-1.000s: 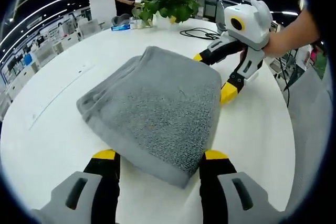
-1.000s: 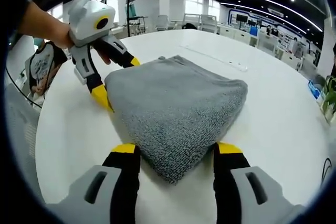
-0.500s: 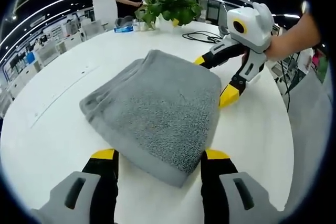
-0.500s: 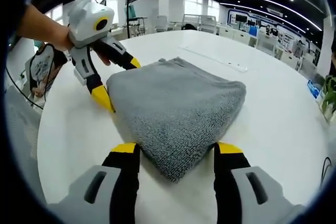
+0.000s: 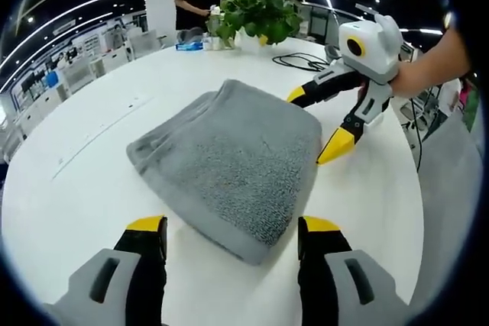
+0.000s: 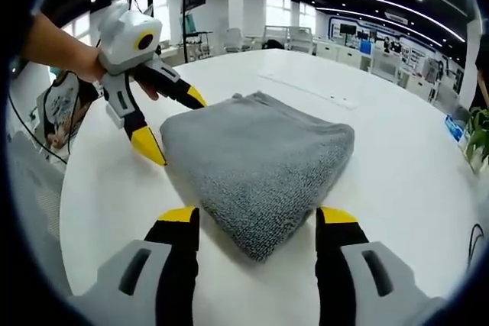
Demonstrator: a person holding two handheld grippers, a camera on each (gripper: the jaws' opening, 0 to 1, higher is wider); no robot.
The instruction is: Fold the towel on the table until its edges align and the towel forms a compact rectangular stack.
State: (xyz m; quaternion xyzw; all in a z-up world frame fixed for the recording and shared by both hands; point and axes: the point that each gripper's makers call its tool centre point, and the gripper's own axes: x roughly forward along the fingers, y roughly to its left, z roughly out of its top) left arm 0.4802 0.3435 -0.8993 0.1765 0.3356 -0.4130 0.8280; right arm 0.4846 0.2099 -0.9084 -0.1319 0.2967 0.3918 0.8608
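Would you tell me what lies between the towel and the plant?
In the left gripper view, bare white table lies between the towel and the plant.

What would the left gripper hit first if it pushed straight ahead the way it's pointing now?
Most likely the folded gray towel: its near corner lies just ahead of the left gripper, between its open fingers. How high the gripper rides is unclear.

Folded towel mid-table, my grippers at opposite corners.

I see the towel (image 5: 233, 162) lying on the table (image 5: 84, 188), my left gripper (image 5: 233, 228) at its near corner, right gripper (image 5: 325, 124) wide apart beside its right edge, plant (image 5: 256, 14) behind.
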